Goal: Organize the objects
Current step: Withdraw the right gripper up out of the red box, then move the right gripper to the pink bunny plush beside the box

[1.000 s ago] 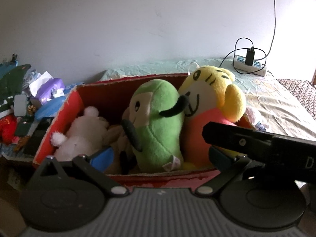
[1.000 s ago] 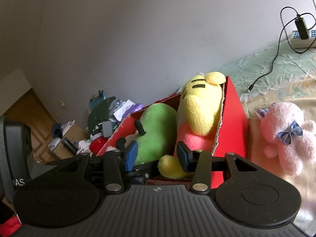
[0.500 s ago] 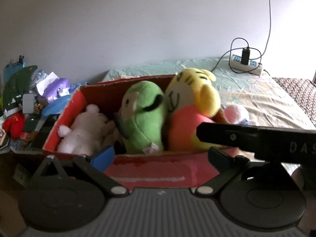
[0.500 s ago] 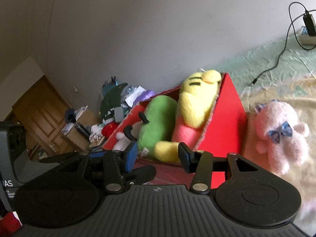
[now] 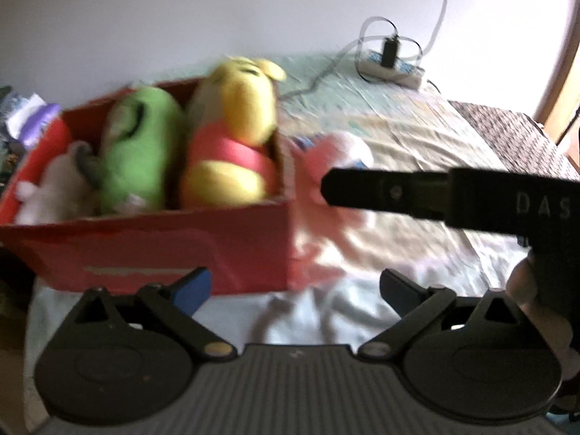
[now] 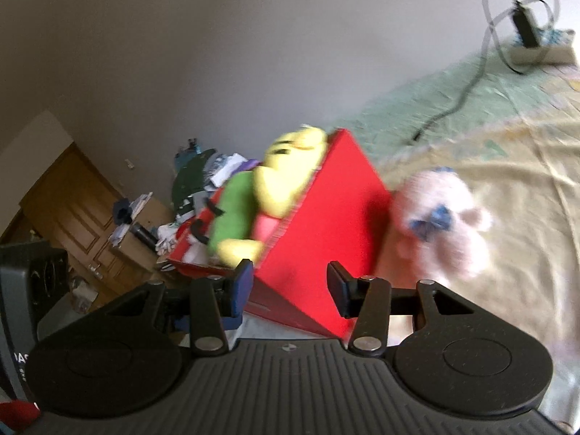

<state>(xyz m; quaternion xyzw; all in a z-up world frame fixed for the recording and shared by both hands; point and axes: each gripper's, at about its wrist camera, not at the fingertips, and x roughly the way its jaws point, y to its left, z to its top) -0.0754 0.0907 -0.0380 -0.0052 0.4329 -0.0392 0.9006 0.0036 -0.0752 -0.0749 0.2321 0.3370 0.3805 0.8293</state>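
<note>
A red box (image 5: 145,250) on the bed holds a white plush (image 5: 54,188), a green plush (image 5: 137,152) and a yellow plush in a pink shirt (image 5: 235,145). The box (image 6: 326,224) and the yellow plush (image 6: 286,174) also show in the right wrist view. A pink plush with a blue bow (image 6: 438,221) lies on the bed just right of the box; it shows blurred in the left wrist view (image 5: 326,188). My left gripper (image 5: 295,291) is open and empty in front of the box. My right gripper (image 6: 290,286) is open and empty near the box's corner.
A power strip with cables (image 5: 391,65) lies at the far side of the bed sheet (image 5: 417,137). A cluttered pile (image 6: 203,181) and a wooden door (image 6: 72,210) stand left of the box. The right gripper's body (image 5: 453,195) crosses the left wrist view.
Both grippers have pulled back and shifted right, away from the box. The box now looks smaller and the pink plush has come into the left wrist view. Both stay open.
</note>
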